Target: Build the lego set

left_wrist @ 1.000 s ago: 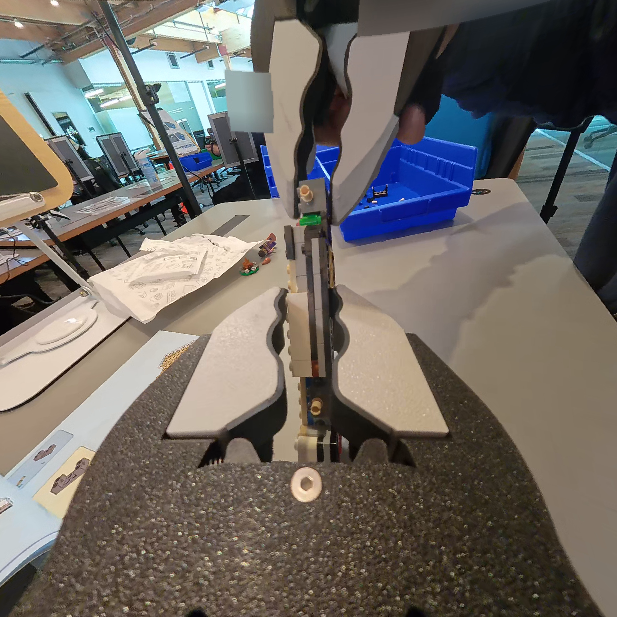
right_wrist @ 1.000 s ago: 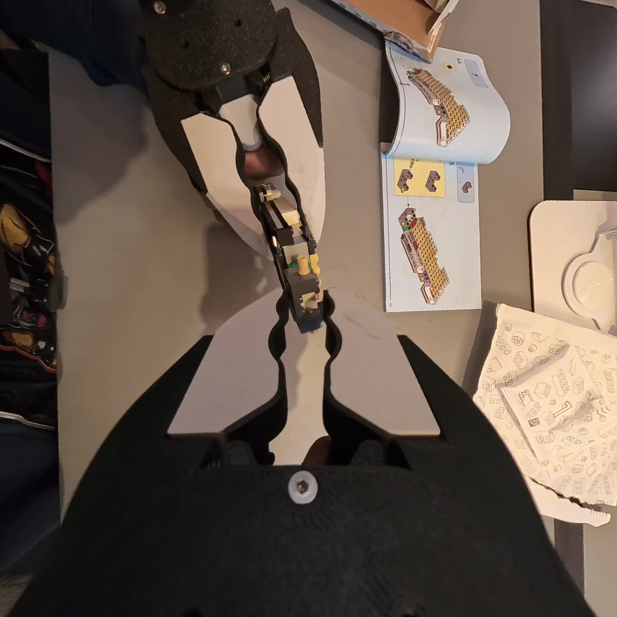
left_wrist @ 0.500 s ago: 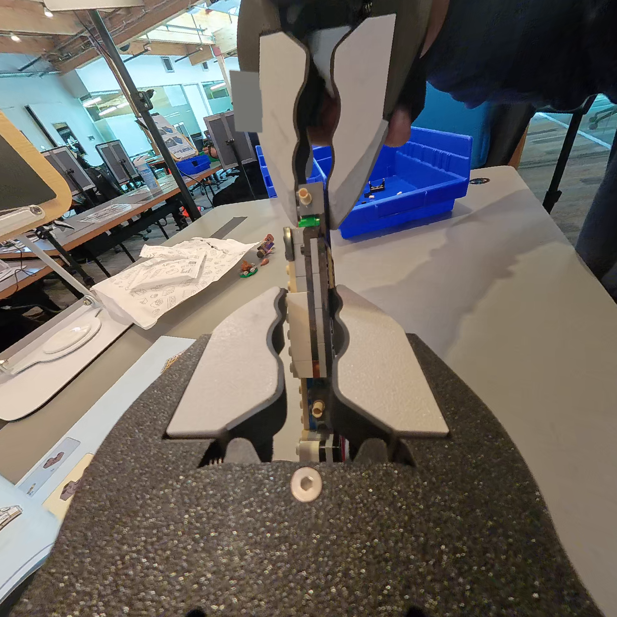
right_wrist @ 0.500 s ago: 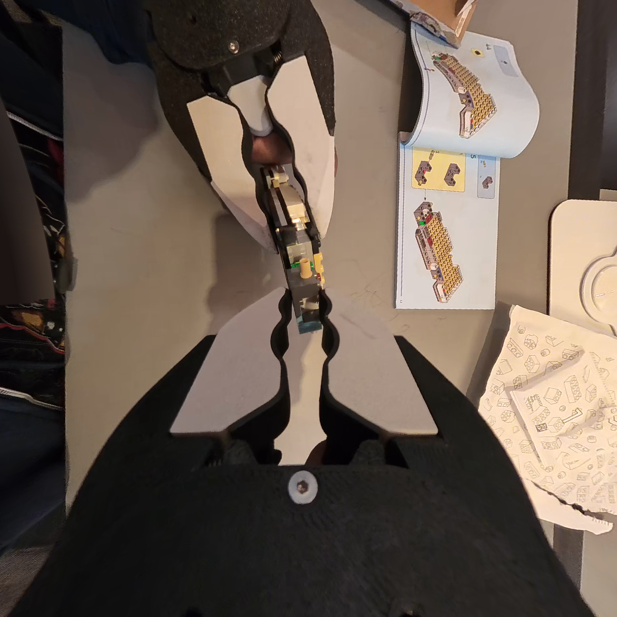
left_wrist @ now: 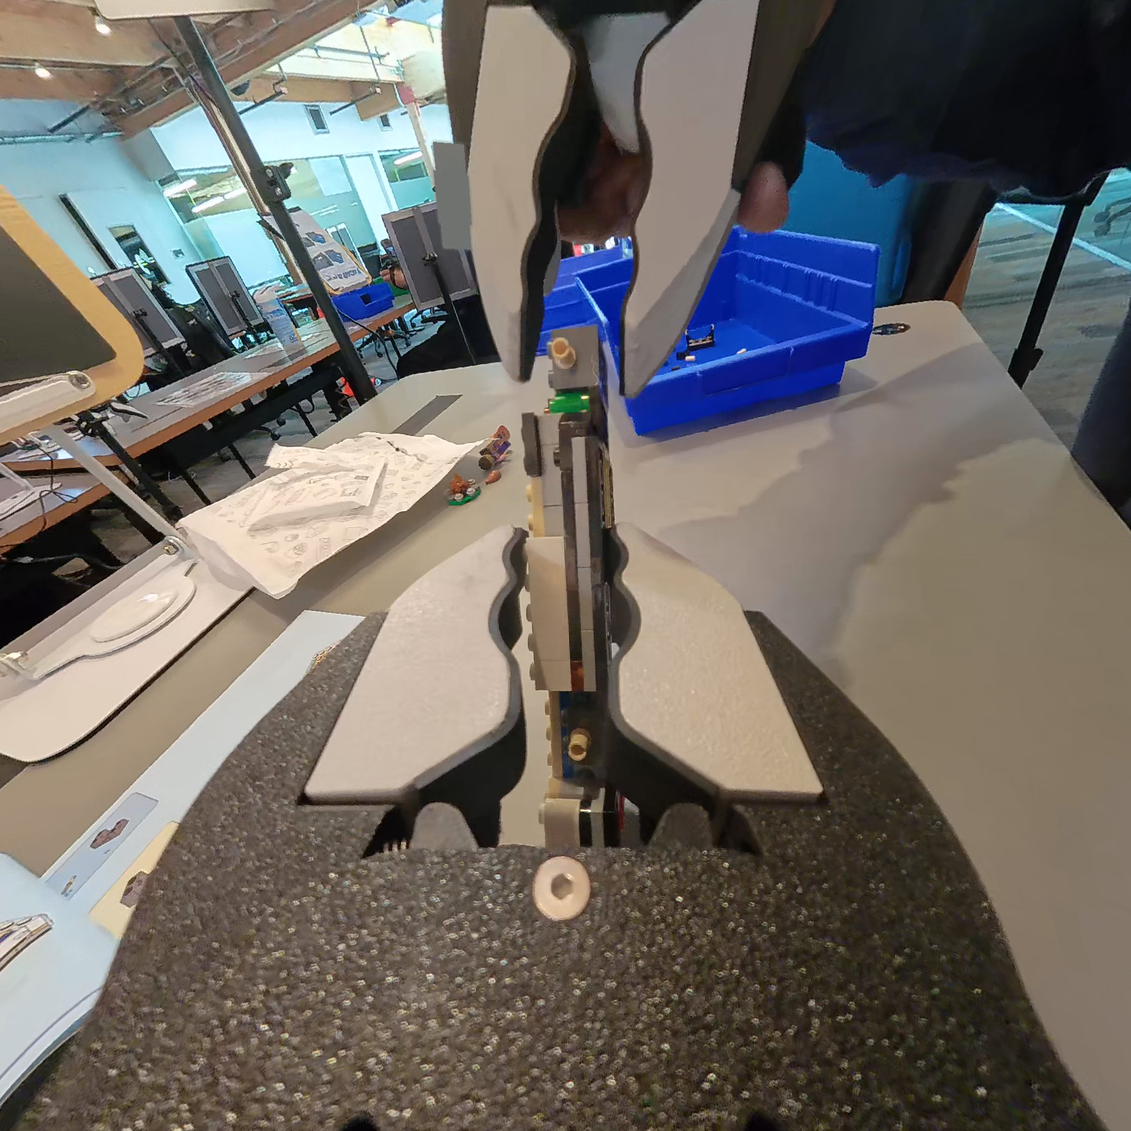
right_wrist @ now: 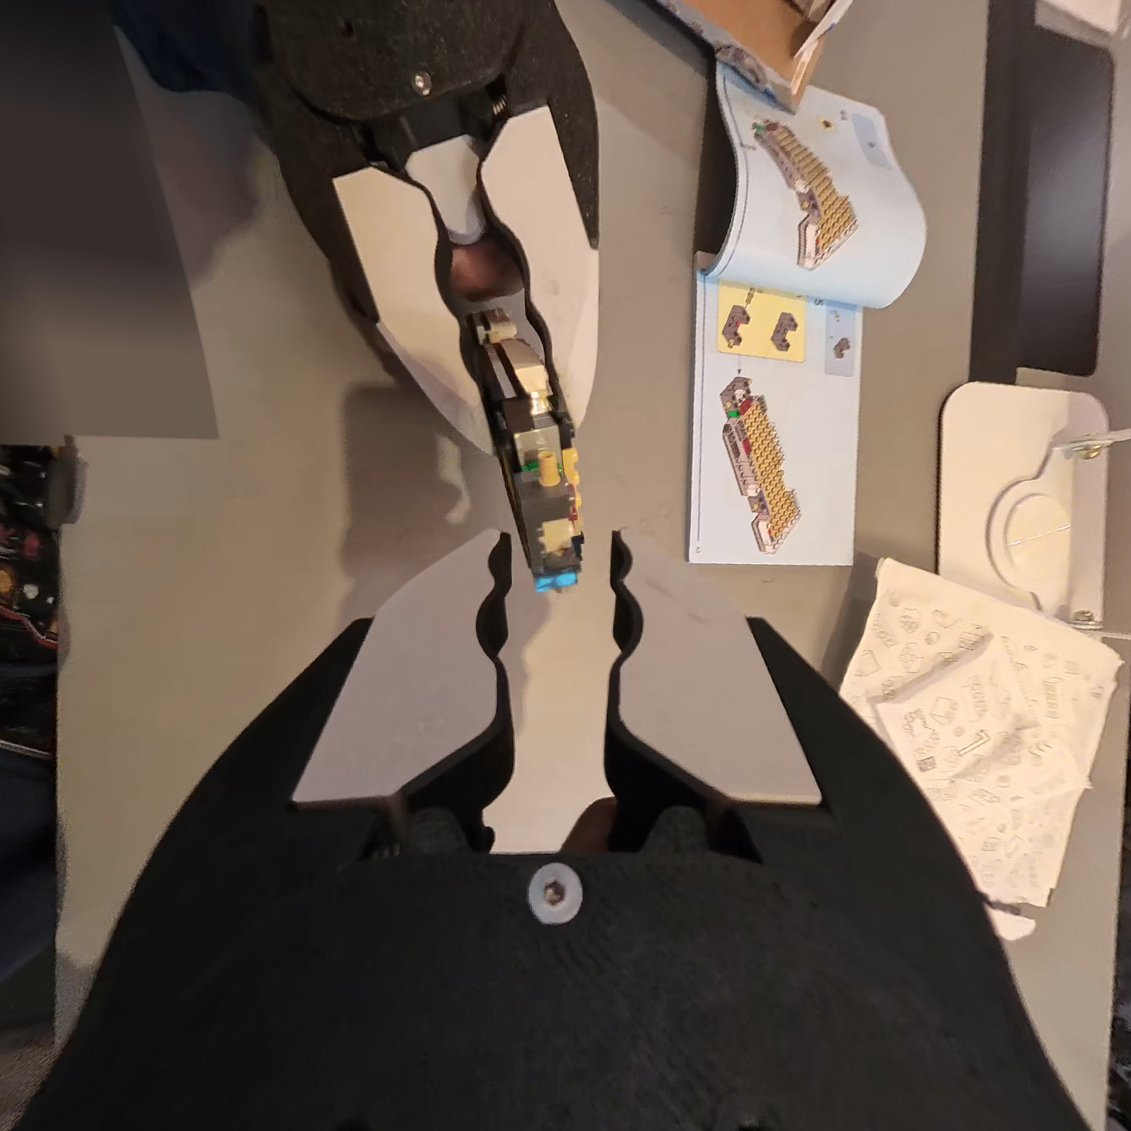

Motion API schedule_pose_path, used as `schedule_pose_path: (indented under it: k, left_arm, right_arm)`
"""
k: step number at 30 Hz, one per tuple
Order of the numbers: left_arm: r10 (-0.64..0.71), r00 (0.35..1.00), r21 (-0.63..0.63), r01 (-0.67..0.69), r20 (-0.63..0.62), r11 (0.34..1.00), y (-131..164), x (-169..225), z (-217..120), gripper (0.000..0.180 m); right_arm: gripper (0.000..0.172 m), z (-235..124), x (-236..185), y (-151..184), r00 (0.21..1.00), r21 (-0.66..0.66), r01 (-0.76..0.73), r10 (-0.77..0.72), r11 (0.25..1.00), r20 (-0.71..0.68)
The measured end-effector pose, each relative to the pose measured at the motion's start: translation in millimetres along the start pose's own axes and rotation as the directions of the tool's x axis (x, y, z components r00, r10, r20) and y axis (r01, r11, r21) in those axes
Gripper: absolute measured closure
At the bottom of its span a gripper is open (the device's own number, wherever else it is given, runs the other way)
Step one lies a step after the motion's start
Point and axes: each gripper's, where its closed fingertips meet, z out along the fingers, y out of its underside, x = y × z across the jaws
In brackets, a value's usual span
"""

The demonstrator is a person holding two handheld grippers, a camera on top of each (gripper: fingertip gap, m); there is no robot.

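My left gripper [left_wrist: 566, 538] is shut on a long, narrow brick assembly [left_wrist: 566, 489] of grey, black and tan pieces, held on edge above the grey table [left_wrist: 857, 551]. The assembly's far end, with a tan peg and a green piece, reaches up to my right gripper [left_wrist: 578, 376]. In the right wrist view my right gripper [right_wrist: 560, 538] is open. Its fingertips [right_wrist: 618, 544] stand on either side of the blue-tipped end of the assembly [right_wrist: 541, 489] with a gap on both sides. The left gripper [right_wrist: 532, 428] grips the assembly's other half there.
A blue bin [left_wrist: 765, 343] with a few small parts stands at the table's far side. An open instruction booklet [right_wrist: 777, 428], a white printed paper bag [right_wrist: 979, 734], a white stand base [right_wrist: 1028, 489] and small loose pieces [left_wrist: 465, 489] lie nearby. The grippers' ends are close to 4 centimetres from one another.
My right gripper was closed on the assembly's end; its jaws have opened and let it go. The left gripper keeps its hold and has barely moved.
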Motion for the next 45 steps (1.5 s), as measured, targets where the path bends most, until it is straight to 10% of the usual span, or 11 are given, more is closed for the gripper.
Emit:
schedule_pose_path:
  k: [45]
  left_arm:
    - [0.199,0.979,0.165,-0.205,0.053,0.965,-19,9,-12,0.156]
  right_arm:
    - [0.158,-14,-22,-23,0.963,0.109,0.26,-0.249,0.959,-0.103]
